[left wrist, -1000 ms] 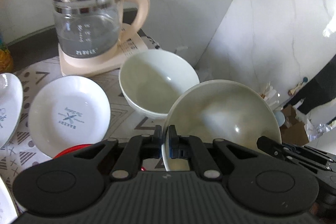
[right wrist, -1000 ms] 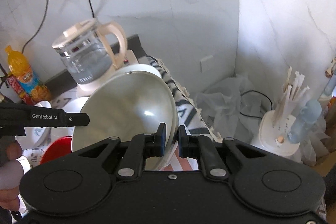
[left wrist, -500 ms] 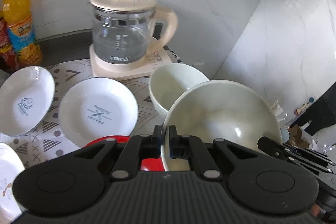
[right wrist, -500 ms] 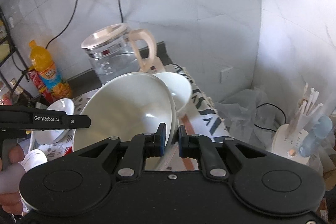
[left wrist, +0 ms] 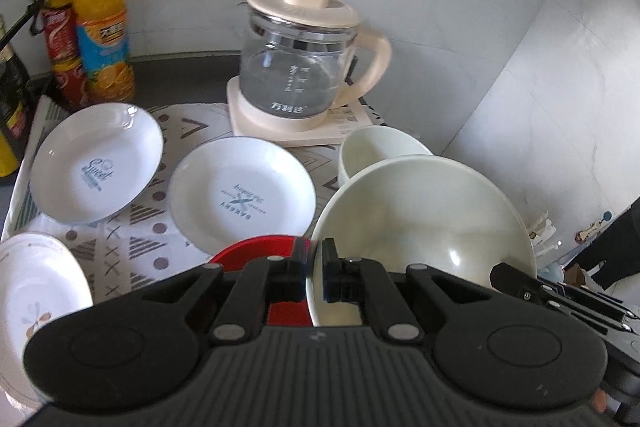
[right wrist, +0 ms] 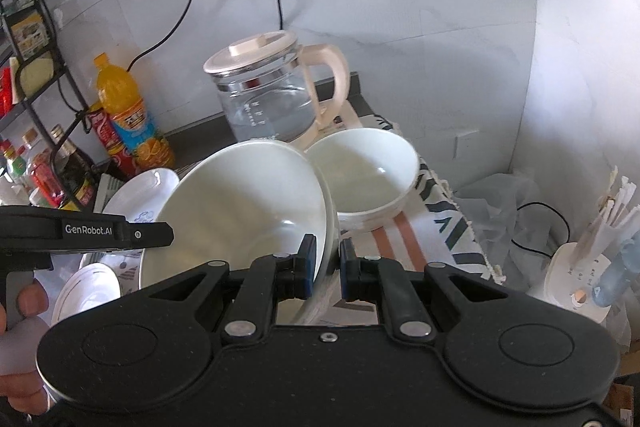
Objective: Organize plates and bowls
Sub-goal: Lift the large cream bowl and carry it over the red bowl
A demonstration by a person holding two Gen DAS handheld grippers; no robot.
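Observation:
Both grippers hold one large cream bowl (left wrist: 424, 223) by its rim, above the table. My left gripper (left wrist: 316, 271) is shut on its left rim. My right gripper (right wrist: 326, 267) is shut on its right rim; the bowl (right wrist: 244, 211) tilts in that view. A smaller white bowl (right wrist: 364, 175) stands on the patterned cloth beyond it, also in the left wrist view (left wrist: 380, 147). Two white plates with blue print (left wrist: 96, 163) (left wrist: 240, 195) lie on the cloth. A third plate (left wrist: 36, 287) lies at the left edge. A red dish (left wrist: 260, 247) sits under the left gripper.
A glass kettle with cream lid (left wrist: 304, 67) stands on its base at the back. An orange drink bottle (left wrist: 102, 19) and a red can (left wrist: 62, 47) stand at the back left. A rack with bottles (right wrist: 36, 147) is on the left. The table edge (right wrist: 452, 223) drops on the right.
Both grippers have pulled back and risen with the large bowl. More of the table shows: plates, bottle and can came into view. The small bowl stays on the cloth.

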